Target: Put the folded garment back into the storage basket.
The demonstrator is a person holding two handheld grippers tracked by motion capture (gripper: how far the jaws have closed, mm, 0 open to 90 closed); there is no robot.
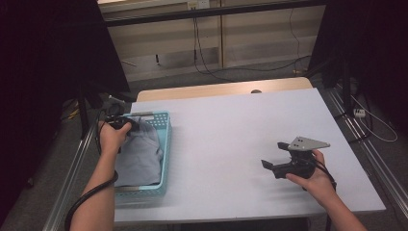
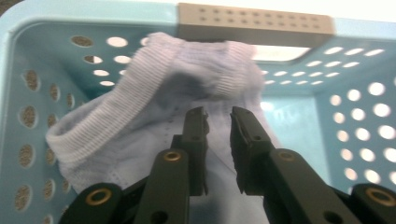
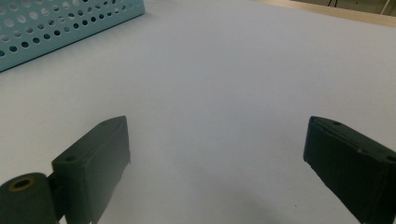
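Pale blue knit top (image 2: 154, 116) was bunched in the turquoise basket (image 2: 42, 60), lying right under and ahead of my left gripper (image 2: 218, 114). The jaws stood a small gap apart with no cloth pinched between them, the ribbed collar humped up just beyond the tips. I'd guess the garment sat crumpled like that because it had simply been dropped in, not folded. My right gripper (image 3: 217, 140) was well off to the side over bare white table (image 3: 233, 70), jaws spread wide and holding nothing, parked there so it stayed out of the left one's way.
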